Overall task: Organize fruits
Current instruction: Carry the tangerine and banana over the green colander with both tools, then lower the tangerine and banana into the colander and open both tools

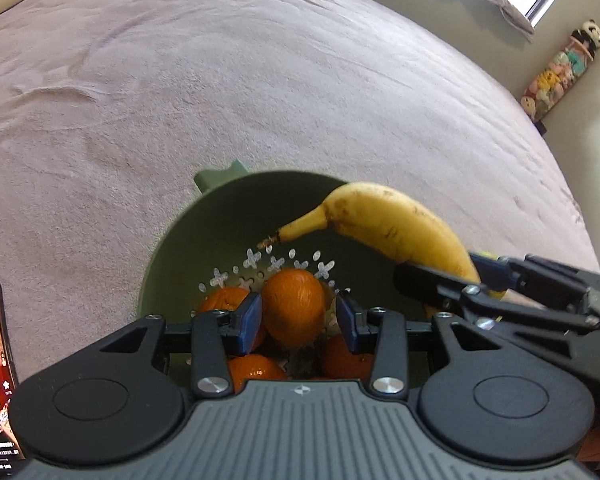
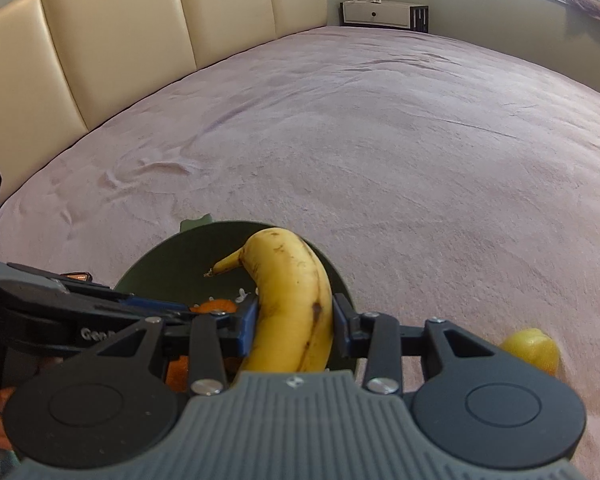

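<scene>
Pink bedspread [image 2: 380, 140] carries green colander [image 1: 180, 240], lower centre. Right gripper [image 2: 294, 320] jaws clamp banana [image 2: 292, 300] mid-body above it: soft, bruises easily. Left gripper [image 1: 298, 314] jaws hold orange [image 1: 294, 304]: firm, round, likely to roll.

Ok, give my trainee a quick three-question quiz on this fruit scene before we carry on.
1. True or false: the right claw is shut on the banana.
2. Which fruit sits between the left claw's pads? A) lemon B) orange C) apple
3. Fill in: the lemon lies on the ____, outside the green bowl.

Key: 1 true. 2 B, the orange, over the bowl. 3 bed cover.
</scene>
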The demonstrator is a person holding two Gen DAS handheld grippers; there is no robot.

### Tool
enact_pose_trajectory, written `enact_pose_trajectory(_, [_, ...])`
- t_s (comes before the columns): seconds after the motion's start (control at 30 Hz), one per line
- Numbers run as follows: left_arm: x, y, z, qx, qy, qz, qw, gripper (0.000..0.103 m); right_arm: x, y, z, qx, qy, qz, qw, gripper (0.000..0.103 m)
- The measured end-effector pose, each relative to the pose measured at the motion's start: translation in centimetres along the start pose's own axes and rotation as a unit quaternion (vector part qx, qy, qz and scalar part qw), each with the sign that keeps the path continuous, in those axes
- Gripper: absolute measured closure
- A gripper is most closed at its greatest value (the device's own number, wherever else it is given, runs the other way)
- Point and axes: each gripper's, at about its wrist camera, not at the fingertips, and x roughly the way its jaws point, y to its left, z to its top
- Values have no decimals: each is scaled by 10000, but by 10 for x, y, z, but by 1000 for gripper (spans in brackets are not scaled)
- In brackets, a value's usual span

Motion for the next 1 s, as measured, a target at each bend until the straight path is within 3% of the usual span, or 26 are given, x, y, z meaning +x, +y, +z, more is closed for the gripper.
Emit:
enact_pose_trajectory(0.1, [-9,0,3,-29,-182,108,9998,55,-1,2,0,-86,-15,-46,10000,67])
enact_pose_trajectory(0.27, [-15,-11,3,342,-335,778,9958,59,-3,8,0,-197,-50,-125,9997,67])
enact_pose_trajectory(0.43, [-24,4,8,-164,-308,723,9968,60,-1,12,1,-171,-48,3,9998,67])
enact_pose_trajectory(0.63, [-28,3,7,-93,-238,816,9963,60,12,18,3,-290,4,193,9994,67])
enact_pose_trajectory(1.0, [-24,8,3,-170,-129,971,9950,60,39,17,0,-528,404,4,9978,67])
